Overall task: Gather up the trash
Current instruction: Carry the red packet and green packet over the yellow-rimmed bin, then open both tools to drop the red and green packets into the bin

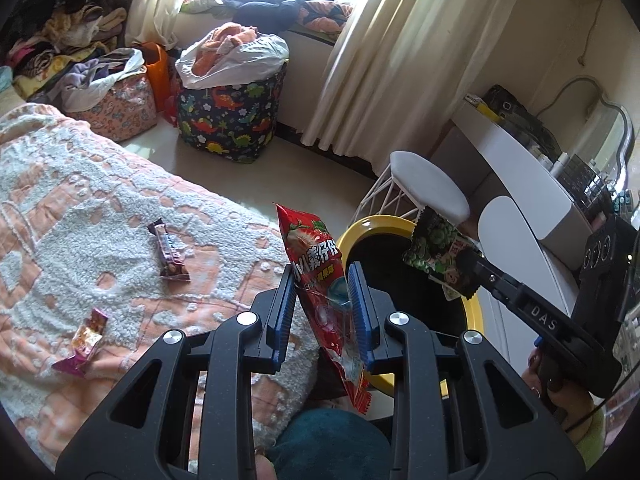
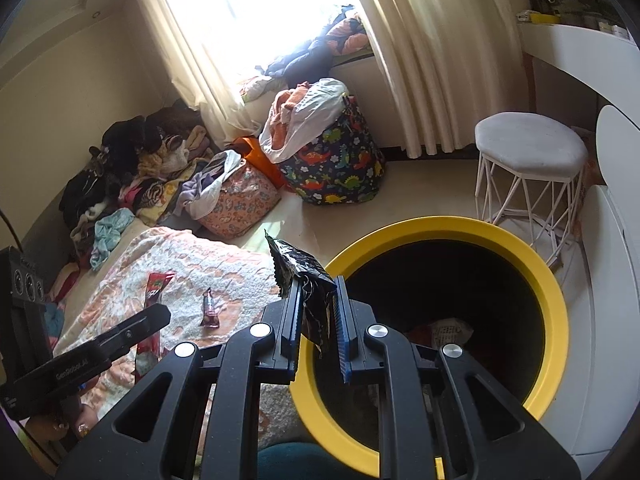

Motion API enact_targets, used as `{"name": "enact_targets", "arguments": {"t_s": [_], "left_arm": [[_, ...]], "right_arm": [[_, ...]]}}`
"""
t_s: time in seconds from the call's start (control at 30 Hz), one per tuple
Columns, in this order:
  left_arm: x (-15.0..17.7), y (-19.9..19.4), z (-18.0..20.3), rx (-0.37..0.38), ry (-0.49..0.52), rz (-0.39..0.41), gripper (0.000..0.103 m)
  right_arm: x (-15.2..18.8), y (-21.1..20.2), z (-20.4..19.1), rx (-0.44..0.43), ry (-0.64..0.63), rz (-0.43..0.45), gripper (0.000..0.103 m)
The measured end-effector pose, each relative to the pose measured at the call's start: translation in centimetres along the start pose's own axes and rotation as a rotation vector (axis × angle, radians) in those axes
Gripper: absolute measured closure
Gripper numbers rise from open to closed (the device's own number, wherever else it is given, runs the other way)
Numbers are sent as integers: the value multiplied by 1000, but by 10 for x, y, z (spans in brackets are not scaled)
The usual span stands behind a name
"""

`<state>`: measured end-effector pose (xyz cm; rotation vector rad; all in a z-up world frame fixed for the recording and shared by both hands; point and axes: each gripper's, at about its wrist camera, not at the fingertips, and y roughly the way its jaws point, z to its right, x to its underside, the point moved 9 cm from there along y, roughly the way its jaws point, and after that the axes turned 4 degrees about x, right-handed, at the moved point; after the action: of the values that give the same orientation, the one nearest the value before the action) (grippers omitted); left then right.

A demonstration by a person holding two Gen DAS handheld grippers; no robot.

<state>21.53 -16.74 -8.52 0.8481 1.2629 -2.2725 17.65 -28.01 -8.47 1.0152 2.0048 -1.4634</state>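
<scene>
Left gripper [image 1: 322, 300]: pinching red strawberry snack bag [image 1: 316, 256], at the bed's edge by the bin
Right gripper [image 2: 318, 320]: clamped on crinkled green wrapper [image 2: 304, 276], over the rim
Yellow-rimmed bin [image 2: 552, 292]: some trash inside
Bedspread [image 1: 80, 200]: two small wrappers [image 1: 170, 256] lying loose

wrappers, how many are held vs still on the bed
held: 2, red wrapper in the left gripper, green wrapper in the right gripper
on bed: 2, brown wrapper, pink wrapper
total: 4
</scene>
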Motion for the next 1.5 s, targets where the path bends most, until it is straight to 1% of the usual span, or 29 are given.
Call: {"name": "enact_targets", "arguments": {"t_s": [0.43,0.83,1.23,1.5], "left_arm": [[15,18,34,40,73,-46,83],[33,36,55,65,127,-92,82],[47,60,71,85,159,-136,82],[52,85,81,102,171,-167,82]], "right_arm": [[-6,-7,38,51,78,21,88],[-7,-8,68,95,136,29,88],[0,-1,95,141,203,11,88],[6,3,113,162,244,0,88]]}}
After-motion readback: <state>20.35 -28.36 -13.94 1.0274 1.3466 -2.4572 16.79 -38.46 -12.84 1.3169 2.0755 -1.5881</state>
